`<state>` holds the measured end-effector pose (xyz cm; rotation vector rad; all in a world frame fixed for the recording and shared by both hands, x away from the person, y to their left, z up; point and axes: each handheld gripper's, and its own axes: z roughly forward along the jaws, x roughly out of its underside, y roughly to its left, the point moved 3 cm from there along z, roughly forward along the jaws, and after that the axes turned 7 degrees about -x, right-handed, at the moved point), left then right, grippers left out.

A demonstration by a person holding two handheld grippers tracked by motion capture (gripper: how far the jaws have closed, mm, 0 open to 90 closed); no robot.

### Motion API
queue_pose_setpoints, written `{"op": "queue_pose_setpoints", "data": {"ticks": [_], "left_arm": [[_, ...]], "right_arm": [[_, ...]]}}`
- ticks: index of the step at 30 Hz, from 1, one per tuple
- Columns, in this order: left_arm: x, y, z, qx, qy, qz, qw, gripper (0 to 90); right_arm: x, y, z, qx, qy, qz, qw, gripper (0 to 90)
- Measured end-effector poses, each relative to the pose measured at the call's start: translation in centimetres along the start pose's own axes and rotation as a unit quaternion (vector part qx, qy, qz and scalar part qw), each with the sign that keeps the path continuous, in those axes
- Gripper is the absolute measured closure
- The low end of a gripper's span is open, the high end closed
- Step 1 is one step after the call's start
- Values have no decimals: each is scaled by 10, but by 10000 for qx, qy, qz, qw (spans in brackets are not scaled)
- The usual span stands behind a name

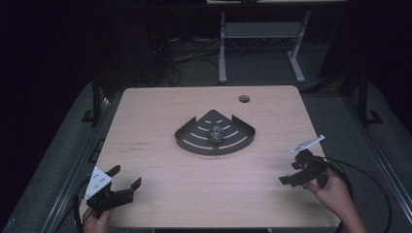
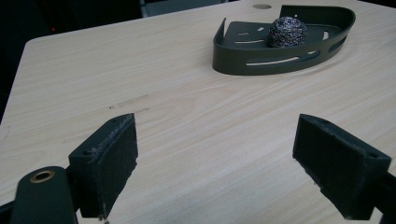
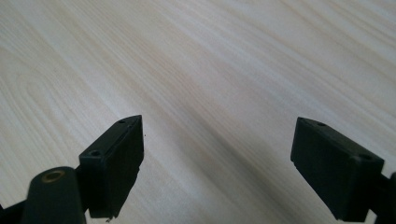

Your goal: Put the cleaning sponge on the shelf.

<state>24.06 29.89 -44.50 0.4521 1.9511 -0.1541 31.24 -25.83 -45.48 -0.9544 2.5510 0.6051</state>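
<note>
A dark corner-shaped tray with slotted floor lies at the table's middle, and a steel-wool ball rests inside it. In the left gripper view the tray and ball sit far ahead at the upper right. My left gripper is held over the table's near left corner, open, nothing between its jaws. My right gripper hovers near the right front edge, open and empty, with bare wood below it.
A round cable hole marks the table's far side. Beyond the table stands a white desk frame with cables on the dark floor. Bare wood lies between the tray and both grippers.
</note>
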Motion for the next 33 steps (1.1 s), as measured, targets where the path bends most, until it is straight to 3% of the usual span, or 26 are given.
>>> {"op": "queue_pose_setpoints", "data": {"ticks": [33], "left_arm": [[0, -3, 3, 40, 37, 29, 10000, 133]], "right_arm": [[36, 27, -1, 81, -225, -34, 9997, 168]]}}
